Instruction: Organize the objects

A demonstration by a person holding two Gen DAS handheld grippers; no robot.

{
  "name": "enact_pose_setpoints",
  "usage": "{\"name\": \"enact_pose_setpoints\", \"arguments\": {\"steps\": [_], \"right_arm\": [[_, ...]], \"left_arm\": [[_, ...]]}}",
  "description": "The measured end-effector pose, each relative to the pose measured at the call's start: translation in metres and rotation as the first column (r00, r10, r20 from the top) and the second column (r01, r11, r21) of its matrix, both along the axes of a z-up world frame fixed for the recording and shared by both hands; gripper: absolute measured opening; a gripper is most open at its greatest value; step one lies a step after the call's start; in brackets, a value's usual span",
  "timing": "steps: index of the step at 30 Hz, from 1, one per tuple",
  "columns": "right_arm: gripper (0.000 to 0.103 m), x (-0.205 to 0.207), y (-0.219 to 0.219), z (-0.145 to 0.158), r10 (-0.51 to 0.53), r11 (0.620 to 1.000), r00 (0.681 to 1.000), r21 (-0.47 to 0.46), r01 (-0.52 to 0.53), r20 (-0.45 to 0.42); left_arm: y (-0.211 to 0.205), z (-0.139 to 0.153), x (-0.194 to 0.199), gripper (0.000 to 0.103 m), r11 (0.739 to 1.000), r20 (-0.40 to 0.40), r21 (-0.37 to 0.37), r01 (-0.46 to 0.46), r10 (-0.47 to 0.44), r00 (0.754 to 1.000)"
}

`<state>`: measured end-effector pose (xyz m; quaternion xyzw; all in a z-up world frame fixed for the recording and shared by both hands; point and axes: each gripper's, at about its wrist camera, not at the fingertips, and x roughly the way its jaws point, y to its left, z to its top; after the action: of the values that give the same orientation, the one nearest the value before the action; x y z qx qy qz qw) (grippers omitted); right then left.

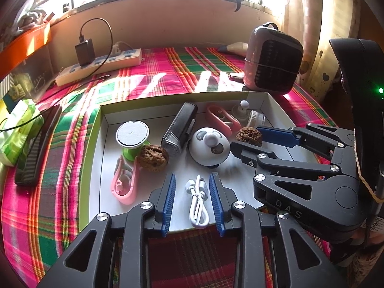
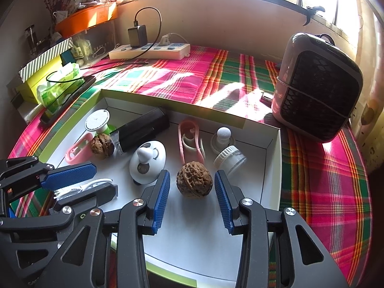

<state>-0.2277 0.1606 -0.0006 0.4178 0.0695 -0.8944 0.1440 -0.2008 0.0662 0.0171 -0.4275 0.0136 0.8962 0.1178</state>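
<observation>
The left gripper (image 1: 193, 201) hangs over the near edge of the shallow white box (image 1: 271, 100), its fingers spread wide either side of a coiled white cable (image 1: 197, 201) without touching it. The right gripper (image 2: 192, 199) is likewise wide open, a walnut (image 2: 194, 180) lying loose between its fingers near the box's middle. A second walnut (image 1: 153, 158) sits toward the left side, touching a pink clip (image 1: 124, 182) and a green-stemmed disc (image 1: 132, 135).
</observation>
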Motion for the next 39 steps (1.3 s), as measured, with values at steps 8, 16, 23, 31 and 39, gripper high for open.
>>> {"name": "enact_pose_setpoints", "arguments": {"steps": [8, 16, 23, 31, 39], "right_arm": [[0.049, 0.009, 0.001, 0.004, -0.012, 1.0, 1.0, -0.007, 0.012, -0.009], [0.049, 0.022, 0.003, 0.011, -0.028, 1.0, 0.999, -0.016, 0.027, -0.023], [0.049, 0.035, 0.005, 0.02, -0.044, 0.998, 0.998, -0.035, 0.043, -0.04], [0.049, 0.054, 0.003, 0.028, -0.065, 0.997, 0.996, -0.052, 0.062, -0.054], [0.049, 0.076, 0.003, 0.032, -0.099, 0.993, 0.993, -0.066, 0.095, -0.064]], "left_arm": [[-0.001, 0.004, 0.008, 0.027, 1.0, -0.011, -0.001, -0.008, 0.008, 1.0], [-0.002, 0.011, 0.019, 0.027, 1.0, -0.025, 0.0, -0.016, 0.016, 1.0], [-0.004, 0.017, 0.029, 0.027, 1.0, -0.041, 0.003, -0.029, 0.029, 0.999], [-0.006, 0.022, 0.042, 0.027, 0.999, -0.054, 0.005, -0.041, 0.041, 0.998], [-0.012, 0.026, 0.06, 0.027, 0.998, -0.081, -0.003, -0.068, 0.068, 0.994]]}}
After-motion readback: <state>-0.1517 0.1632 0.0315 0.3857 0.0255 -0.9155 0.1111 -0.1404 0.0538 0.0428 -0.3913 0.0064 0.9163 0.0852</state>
